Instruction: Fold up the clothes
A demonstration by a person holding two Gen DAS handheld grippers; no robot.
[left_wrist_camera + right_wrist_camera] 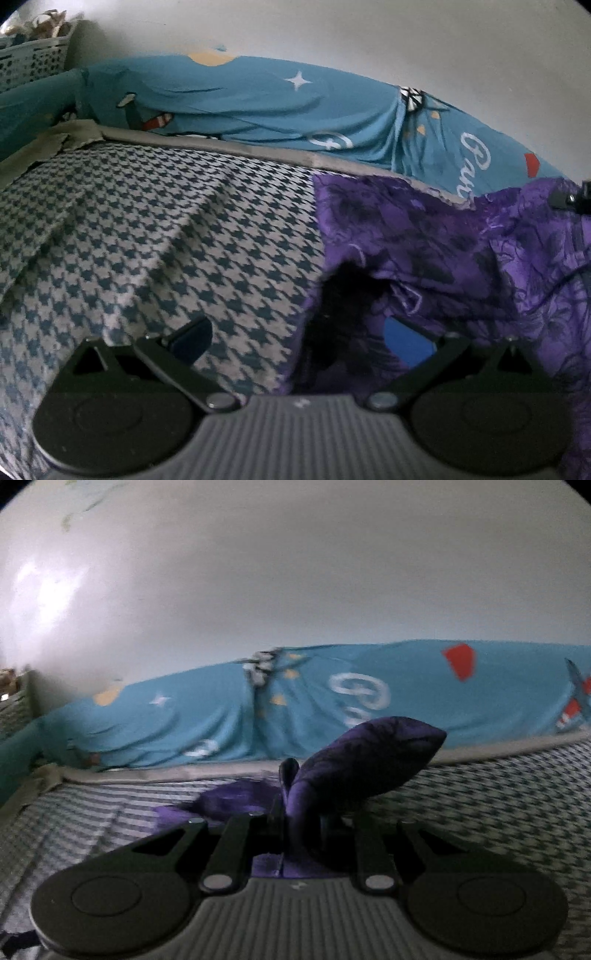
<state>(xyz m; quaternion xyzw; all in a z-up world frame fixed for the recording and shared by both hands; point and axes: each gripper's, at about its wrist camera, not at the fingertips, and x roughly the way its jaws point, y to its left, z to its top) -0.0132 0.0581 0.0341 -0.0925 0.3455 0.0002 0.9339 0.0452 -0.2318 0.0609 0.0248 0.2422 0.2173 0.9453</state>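
The right gripper (301, 812) has its jaws drawn nearly together on a bunch of the purple garment (369, 760), which rises between the pads and bulges out above and to the right of them in a dark, rounded fold; more of the same cloth trails down to the left and lies on the bed behind the linkage. The left gripper (299, 336) stands with its jaws spread wide, the two blue fingertips (406, 341) well apart; the left one is over bare bedcover, and the right one is at the edge of the purple garment (461, 251), though the blur and a dark fold of cloth in the gap make it hard to say whether that pad touches the fabric. In the left wrist view the garment spreads rumpled across the right half of the scene, reaching the bed's grey piped edge. It lies on a blue-and-white houndstooth bedcover (166, 229). Beyond that edge runs a blue printed sheet (258, 99) with stars and white lettering, draped along a pale wall (295, 572). At the far left corner stands a white perforated basket (33, 59).
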